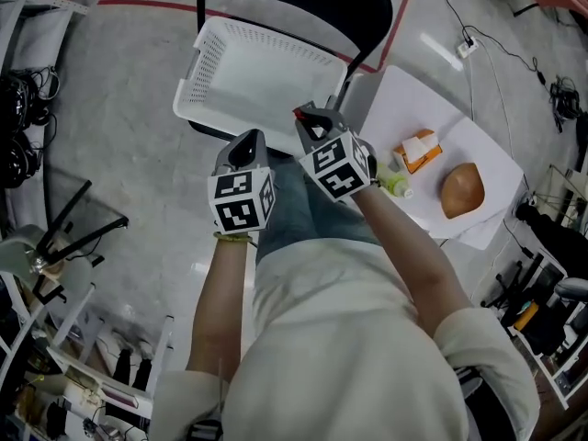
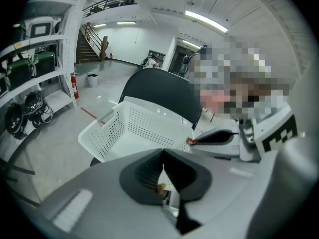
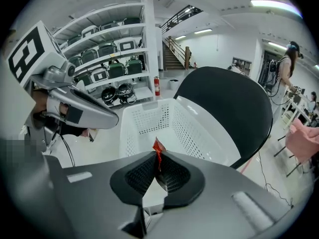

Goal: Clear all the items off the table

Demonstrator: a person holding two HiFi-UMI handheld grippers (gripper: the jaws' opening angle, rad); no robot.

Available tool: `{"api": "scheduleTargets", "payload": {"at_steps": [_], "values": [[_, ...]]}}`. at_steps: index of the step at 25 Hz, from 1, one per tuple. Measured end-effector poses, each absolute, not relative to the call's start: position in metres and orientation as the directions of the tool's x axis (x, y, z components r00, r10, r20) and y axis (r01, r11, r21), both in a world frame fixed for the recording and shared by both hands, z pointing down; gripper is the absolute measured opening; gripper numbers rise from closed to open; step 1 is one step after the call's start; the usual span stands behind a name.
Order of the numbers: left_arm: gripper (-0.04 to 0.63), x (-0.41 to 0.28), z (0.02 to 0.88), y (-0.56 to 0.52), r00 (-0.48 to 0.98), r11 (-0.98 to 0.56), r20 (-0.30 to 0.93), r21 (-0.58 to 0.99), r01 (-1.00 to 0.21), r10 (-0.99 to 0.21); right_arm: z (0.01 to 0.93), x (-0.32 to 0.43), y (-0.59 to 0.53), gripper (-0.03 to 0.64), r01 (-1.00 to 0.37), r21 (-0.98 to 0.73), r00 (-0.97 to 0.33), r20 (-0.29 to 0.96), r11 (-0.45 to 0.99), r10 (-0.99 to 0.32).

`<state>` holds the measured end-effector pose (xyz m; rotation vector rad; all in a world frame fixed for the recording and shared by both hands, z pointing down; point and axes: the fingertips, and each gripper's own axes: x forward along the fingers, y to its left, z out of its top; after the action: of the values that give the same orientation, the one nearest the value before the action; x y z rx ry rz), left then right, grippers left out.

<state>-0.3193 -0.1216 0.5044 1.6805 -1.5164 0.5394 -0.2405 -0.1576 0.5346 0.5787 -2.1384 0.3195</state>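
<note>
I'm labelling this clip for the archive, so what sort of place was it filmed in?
Probably a lab or workshop hall: metal shelving stacked with equipment cases, a staircase up to a railed gallery, and a concrete floor with coiled cables.

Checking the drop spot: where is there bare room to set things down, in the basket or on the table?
The basket is bare from wall to wall. The table is free at its corner by the chair; its middle is crowded by the carton, brown bun and bottle.
</note>
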Motion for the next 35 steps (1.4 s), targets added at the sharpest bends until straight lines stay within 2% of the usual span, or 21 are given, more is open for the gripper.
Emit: {"api": "scheduleTargets", "payload": {"at_steps": [12, 20, 22, 23, 24, 35], "values": [[0.009, -0.327, 0.556, -0.141, 0.198, 0.052, 0.799, 0.274, -0.960, -0.567, 0.586, -0.245, -0.168, 0.026, -0.546, -0.067, -0.482, 0.841, 0.835, -0.247], [0.009, -0.328, 0.571, -0.150, 0.200, 0.064, 0.807, 0.281, -0.958, -0.555, 0.601, -0.251, -0.169, 0.026, -0.508, -0.069, -0.478, 0.852, 0.858, -0.214], [0.009, -0.327, 0.572, -0.150, 0.201, 0.064, 0.807, 0.282, -0.957, -0.555, 0.602, -0.253, -0.168, 0.053, -0.507, -0.073, -0.482, 0.850, 0.859, -0.212], [0.009, -0.327, 0.572, -0.150, 0.200, 0.064, 0.808, 0.281, -0.957, -0.555, 0.603, -0.253, -0.167, 0.124, -0.506, -0.081, -0.486, 0.849, 0.859, -0.206], [0.009, -0.327, 0.571, -0.150, 0.200, 0.064, 0.808, 0.281, -0.958, -0.554, 0.603, -0.254, -0.166, 0.165, -0.505, -0.089, -0.490, 0.848, 0.859, -0.200], [0.009, -0.324, 0.566, -0.148, 0.200, 0.066, 0.803, 0.284, -0.956, -0.561, 0.597, -0.254, -0.162, 0.147, -0.508, -0.100, -0.503, 0.841, 0.855, -0.201]]}}
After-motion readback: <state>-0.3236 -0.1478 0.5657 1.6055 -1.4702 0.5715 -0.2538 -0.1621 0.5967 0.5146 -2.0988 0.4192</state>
